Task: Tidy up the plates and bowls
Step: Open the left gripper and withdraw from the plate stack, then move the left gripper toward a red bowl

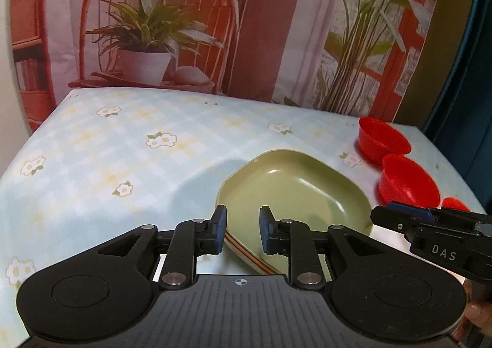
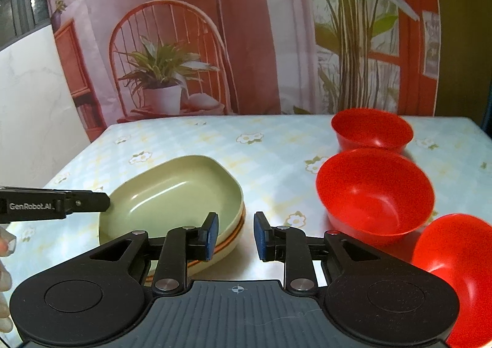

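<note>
Right wrist view is showing stacked green oval plastic plates (image 2: 172,194) sitting lower left of centre, three red plastic bowls (image 2: 375,191) lining the right; both grippers (image 2: 235,235) (image 1: 243,229) are gaping narrowly, gripping nothing

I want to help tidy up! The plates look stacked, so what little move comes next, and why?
Probably swing the right gripper, open and empty, toward the nearest red bowl. The green plates already sit stacked, but three red bowls stand apart on the table, so they likely get nested next.
</note>
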Available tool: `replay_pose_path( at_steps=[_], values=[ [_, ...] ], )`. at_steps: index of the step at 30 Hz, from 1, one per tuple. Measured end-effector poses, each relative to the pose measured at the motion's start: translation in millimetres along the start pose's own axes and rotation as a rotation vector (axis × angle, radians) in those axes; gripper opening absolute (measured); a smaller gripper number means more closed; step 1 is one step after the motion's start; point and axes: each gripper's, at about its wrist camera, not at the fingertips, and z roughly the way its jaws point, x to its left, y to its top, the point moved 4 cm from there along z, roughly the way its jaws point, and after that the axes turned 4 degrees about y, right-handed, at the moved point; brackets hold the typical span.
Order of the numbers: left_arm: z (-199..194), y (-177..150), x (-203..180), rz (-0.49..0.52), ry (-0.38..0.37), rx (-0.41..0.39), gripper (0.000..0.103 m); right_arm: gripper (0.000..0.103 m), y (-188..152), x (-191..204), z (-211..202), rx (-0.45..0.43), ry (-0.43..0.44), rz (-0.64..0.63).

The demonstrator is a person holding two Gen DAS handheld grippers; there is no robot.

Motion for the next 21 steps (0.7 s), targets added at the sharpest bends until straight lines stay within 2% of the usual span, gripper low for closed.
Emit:
replay_pose_path(
  at_steps=[11,21],
  values=[
    [-20,18,-23,-0.003,-0.023,-0.042,0.024,0.024,23,-12,-36,-0.090,-0.007,-0.038],
    [-32,49,-71,0.068,-0.066,-0.086,0.024,0.024,78,-51,-71,-0.172,-0.008,-0.069]
  ],
)
